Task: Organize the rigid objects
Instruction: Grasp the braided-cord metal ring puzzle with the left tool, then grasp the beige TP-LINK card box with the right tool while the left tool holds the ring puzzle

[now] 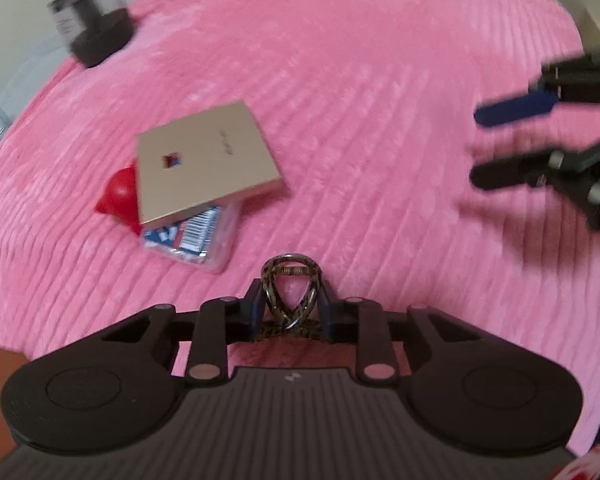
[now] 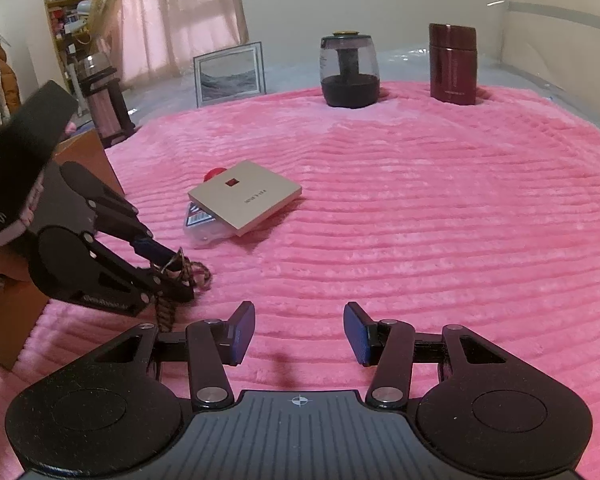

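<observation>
My left gripper (image 1: 291, 312) is shut on a tortoiseshell hair claw clip (image 1: 290, 294), held just above the pink blanket (image 1: 360, 100); it also shows in the right wrist view (image 2: 176, 270) with the clip (image 2: 188, 270). My right gripper (image 2: 299, 334) is open and empty over the blanket, and appears blurred at the right of the left wrist view (image 1: 476, 146). A beige flat box (image 1: 204, 156) (image 2: 246, 196) lies tilted on a clear plastic packet (image 1: 196, 238) (image 2: 206, 224) and a red object (image 1: 120, 194) (image 2: 214, 173).
A dark glass jar (image 2: 349, 70) (image 1: 94, 20) and a maroon flask (image 2: 453, 64) stand at the blanket's far edge. A framed picture (image 2: 230, 74) and a bottle (image 2: 104, 100) stand at far left. A brown cardboard box (image 2: 84, 156) sits at the left.
</observation>
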Action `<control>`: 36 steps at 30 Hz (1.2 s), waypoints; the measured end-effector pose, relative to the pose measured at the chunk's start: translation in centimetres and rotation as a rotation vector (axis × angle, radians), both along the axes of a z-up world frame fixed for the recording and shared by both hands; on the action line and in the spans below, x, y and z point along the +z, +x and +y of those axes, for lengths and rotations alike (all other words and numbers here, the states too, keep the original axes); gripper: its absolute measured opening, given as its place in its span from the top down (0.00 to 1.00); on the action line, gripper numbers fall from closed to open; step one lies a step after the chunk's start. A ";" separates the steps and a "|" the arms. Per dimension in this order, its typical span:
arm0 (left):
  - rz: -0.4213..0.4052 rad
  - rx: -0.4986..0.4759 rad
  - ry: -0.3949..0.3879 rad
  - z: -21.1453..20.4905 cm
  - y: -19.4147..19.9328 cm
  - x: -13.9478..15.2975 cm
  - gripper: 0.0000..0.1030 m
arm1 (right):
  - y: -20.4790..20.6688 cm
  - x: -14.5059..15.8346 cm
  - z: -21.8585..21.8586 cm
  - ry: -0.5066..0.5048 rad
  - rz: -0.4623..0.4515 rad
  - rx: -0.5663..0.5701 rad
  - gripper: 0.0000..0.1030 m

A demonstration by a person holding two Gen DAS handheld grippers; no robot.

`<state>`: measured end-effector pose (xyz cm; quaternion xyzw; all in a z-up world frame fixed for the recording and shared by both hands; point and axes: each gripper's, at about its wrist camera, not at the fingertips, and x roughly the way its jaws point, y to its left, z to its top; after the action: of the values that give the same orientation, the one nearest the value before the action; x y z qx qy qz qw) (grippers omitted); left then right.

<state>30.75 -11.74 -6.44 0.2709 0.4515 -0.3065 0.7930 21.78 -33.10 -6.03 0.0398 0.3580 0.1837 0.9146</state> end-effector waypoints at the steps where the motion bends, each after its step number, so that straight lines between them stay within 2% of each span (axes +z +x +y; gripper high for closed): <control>1: -0.005 0.030 -0.030 0.5 0.0 0.5 0.78 | 0.1 0.1 0.1 -0.003 -0.004 0.008 0.55; 4: -0.030 0.094 -0.096 1.9 0.1 2.1 0.78 | 0.9 0.4 0.8 -0.013 -0.028 0.046 0.55; 7: -0.065 0.137 -0.122 3.0 0.1 3.5 0.78 | 2.3 0.8 1.8 -0.037 -0.064 0.127 0.52; 9: -0.081 0.157 -0.136 3.6 0.3 4.3 0.78 | 3.8 1.3 2.5 -0.059 -0.090 0.202 0.35; 10: -0.089 0.165 -0.140 3.9 0.4 4.7 0.78 | 4.7 1.5 2.9 -0.070 -0.103 0.237 0.22; 11: -0.097 0.173 -0.143 4.1 0.5 5.0 0.78 | 5.6 1.7 3.3 -0.073 -0.114 0.264 0.17; 16: -0.116 0.217 -0.176 5.6 1.0 6.0 0.78 | 10.0 2.0 5.5 -0.146 -0.123 0.394 0.14; 25: -0.126 0.259 -0.226 7.3 0.6 6.4 0.78 | 15.7 -0.2 9.9 -0.281 -0.049 0.611 0.13; 30: -0.129 0.254 -0.242 7.6 0.4 6.5 0.78 | 17.5 -1.7 11.2 -0.330 -0.004 0.670 0.13; 36: -0.128 0.250 -0.250 7.9 0.2 6.5 0.78 | 18.5 -2.0 11.6 -0.312 0.040 0.676 0.14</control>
<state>30.90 -3.86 0.09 0.1307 0.3887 -0.2414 0.8795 40.28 -21.48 -7.98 -0.2171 0.3925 0.4178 0.7901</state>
